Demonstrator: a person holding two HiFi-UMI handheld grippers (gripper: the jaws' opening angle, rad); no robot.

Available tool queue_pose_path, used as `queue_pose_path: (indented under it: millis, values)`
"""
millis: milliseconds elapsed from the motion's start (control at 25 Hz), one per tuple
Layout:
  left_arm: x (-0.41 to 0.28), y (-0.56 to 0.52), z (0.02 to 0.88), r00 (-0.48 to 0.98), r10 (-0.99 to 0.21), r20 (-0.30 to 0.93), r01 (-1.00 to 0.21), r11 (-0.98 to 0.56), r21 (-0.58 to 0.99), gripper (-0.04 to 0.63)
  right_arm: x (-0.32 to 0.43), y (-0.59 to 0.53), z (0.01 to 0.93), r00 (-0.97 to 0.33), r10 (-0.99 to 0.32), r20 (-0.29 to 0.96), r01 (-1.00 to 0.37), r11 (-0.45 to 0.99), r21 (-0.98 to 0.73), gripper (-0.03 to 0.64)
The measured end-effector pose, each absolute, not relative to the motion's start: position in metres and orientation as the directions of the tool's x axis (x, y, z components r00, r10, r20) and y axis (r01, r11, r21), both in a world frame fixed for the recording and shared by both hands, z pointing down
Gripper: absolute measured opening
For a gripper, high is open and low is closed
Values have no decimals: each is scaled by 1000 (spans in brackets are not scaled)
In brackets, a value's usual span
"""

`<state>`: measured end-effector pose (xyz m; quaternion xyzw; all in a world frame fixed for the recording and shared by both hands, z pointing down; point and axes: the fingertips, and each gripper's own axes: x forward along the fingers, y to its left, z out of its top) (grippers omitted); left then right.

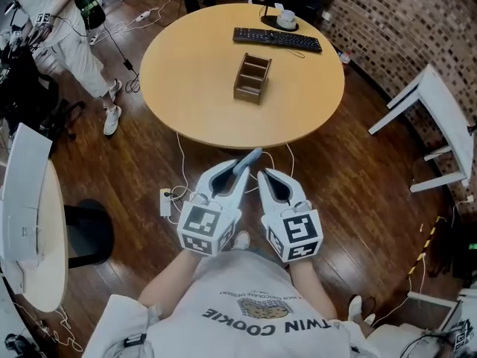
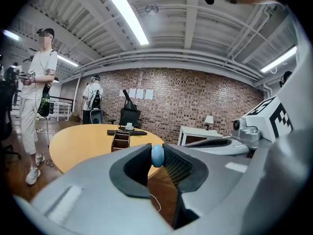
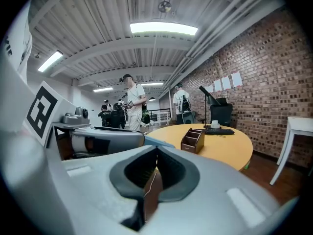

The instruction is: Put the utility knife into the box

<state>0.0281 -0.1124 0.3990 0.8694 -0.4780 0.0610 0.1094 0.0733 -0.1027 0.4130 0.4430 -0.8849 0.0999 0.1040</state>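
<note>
Gripping slim blue-grey utility knife [image 1: 250, 159] in left gripper [image 1: 237, 174] fingers, lower centre of frame, well apart from brown wooden compartmented box [image 1: 252, 78] on round yellow desk [image 1: 186, 88]. Showing right gripper [image 1: 263, 176] fingers closed, empty. Judging knife light, rigid, slippery; advising mid-handle hold.

A black keyboard [image 1: 277, 39] and a white cup [image 1: 286, 19] sit at the round wooden table's [image 1: 186, 88] far edge, near a brick wall [image 1: 387, 21].

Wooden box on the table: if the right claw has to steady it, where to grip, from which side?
Probably pinch a long side wall of the wooden box from above: it stands upright, open-topped, thin walls exposed. The right claw is shut, so open it first.
</note>
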Motion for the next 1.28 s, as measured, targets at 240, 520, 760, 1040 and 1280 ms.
queue_pose_path:
  millis: [240,520,760,1040,1280]
  values:
    - [29,-134,406,538,-815,213,-843,-518,144,74,73,-125,418,-583,-761,286,-805,588,-79,3]
    - [23,-170,410,557,-803,212,-830,-536,153,74,63,-162,419,-569,-769,292,-814,577,-66,3]
    - [17,-214,413,578,-785,221,-816,-558,150,74,54,-203,426,-554,-775,305,-825,561,-72,3]
    - [13,-271,422,614,-752,240,-789,-598,143,74,50,-255,428,-512,-799,315,-850,523,-55,2]
    - [12,-312,425,646,-718,259,-759,-641,116,74,47,-292,430,-469,-820,328,-873,487,-31,3]
